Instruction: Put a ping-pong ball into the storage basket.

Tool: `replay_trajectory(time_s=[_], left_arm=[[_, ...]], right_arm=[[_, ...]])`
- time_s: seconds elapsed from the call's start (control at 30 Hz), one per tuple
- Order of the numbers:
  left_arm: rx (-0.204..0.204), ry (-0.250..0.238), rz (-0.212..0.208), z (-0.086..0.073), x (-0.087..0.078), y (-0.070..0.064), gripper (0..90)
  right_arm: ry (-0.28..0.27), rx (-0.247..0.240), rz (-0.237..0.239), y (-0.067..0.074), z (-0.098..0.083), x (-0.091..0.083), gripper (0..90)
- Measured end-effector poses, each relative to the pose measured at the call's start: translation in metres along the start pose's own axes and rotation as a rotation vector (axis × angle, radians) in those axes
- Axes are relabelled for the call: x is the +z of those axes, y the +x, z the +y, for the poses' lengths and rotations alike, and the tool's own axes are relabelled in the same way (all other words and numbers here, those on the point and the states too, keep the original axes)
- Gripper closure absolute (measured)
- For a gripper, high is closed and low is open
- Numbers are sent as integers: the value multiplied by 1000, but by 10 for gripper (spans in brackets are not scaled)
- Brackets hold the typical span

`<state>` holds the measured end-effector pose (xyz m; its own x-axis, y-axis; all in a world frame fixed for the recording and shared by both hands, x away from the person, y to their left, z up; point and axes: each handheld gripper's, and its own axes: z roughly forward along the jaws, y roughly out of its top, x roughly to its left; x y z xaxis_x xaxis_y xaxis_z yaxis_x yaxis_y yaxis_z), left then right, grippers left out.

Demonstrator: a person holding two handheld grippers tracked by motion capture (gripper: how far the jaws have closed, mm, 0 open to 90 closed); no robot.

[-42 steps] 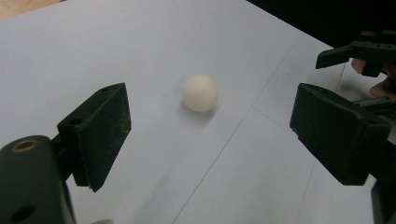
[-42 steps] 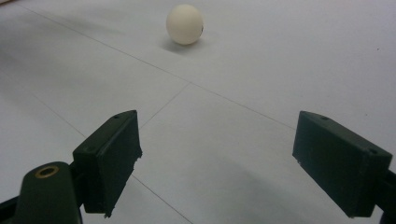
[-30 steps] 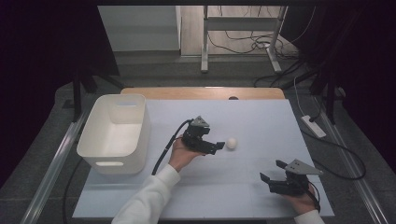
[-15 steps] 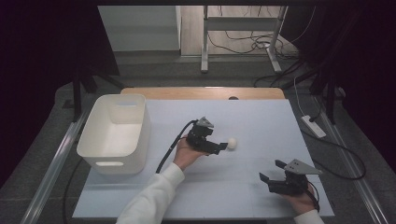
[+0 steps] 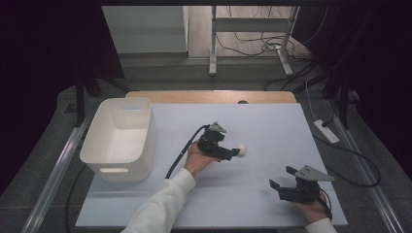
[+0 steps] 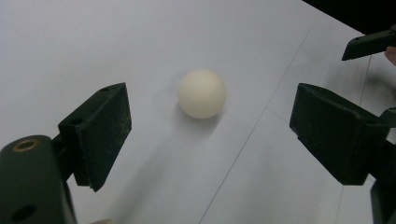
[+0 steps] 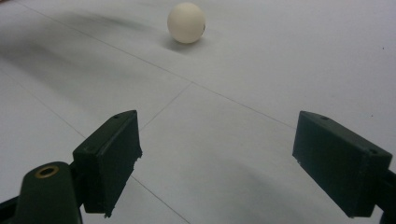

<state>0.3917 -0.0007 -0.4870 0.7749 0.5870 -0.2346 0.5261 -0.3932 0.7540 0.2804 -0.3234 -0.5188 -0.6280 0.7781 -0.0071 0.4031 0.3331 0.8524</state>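
Note:
A small cream-white ball lies on the white table sheet near the middle. My left gripper is open just left of it, its tips nearly at the ball. In the left gripper view the ball sits a little ahead of the wide-apart jaws, touching neither. My right gripper rests open near the table's front right, with nothing between its fingers. In the right gripper view the ball lies far ahead on the sheet.
A white plastic bin stands empty at the table's left side. A cable trails from the left gripper toward the front edge. A power strip lies off the table's right edge.
My left gripper has crept to the right, closing the distance to the ball. The right gripper has stayed where it was.

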Motion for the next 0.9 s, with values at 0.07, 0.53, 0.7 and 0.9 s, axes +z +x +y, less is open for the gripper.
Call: replay_trajectory(time_s=[0.07,0.53,0.7,0.9], left_arm=[[-1,4,-2,1,3,-1,136],[-1,36,11,3,23,1,137],[-3,48,15,2,29,3,138],[2,63,16,4,36,2,138]], right_arm=[[1,2,0,0,0,0,151],[-5,3,7,-1,0,0,151],[-5,3,8,-1,0,0,151],[-8,4,5,-2,0,0,151]])
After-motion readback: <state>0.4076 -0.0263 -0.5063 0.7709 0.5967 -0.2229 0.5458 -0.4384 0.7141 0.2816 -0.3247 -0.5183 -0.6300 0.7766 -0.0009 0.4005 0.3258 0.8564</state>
